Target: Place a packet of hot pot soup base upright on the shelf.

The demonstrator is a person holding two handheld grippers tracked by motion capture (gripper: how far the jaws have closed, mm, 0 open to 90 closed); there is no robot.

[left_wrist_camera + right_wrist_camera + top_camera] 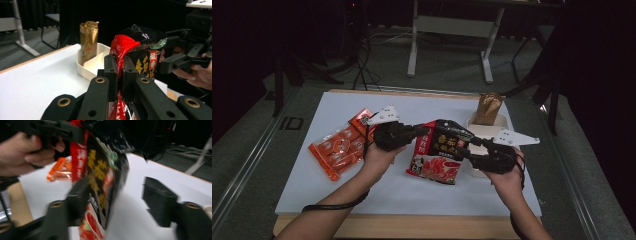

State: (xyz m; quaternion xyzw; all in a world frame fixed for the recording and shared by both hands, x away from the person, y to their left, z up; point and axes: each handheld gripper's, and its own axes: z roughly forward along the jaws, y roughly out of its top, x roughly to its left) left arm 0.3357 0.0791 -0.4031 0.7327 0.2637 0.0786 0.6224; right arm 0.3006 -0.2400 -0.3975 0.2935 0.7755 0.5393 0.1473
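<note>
High view, nearest edge: two forearms enter from the bottom, each hand holding a gripper over the white table top (337, 190). The left gripper (424, 131) is clamped on the red edge of a black-and-red noodle packet (439, 152), which hangs between the hands, its lower end down by the table surface. In the left gripper view the jaws press together on that red edge. The right gripper (466, 148) reaches to the packet's other side; in the right gripper view, which is blurred, its jaws stand apart with the packet lying against one of them and a clear gap to the other, no grip made. Left of the hands lie orange snack packets (339, 147). Farther back right, a white tray (474, 125) holds an upright gold-brown bag (488, 107).
</note>
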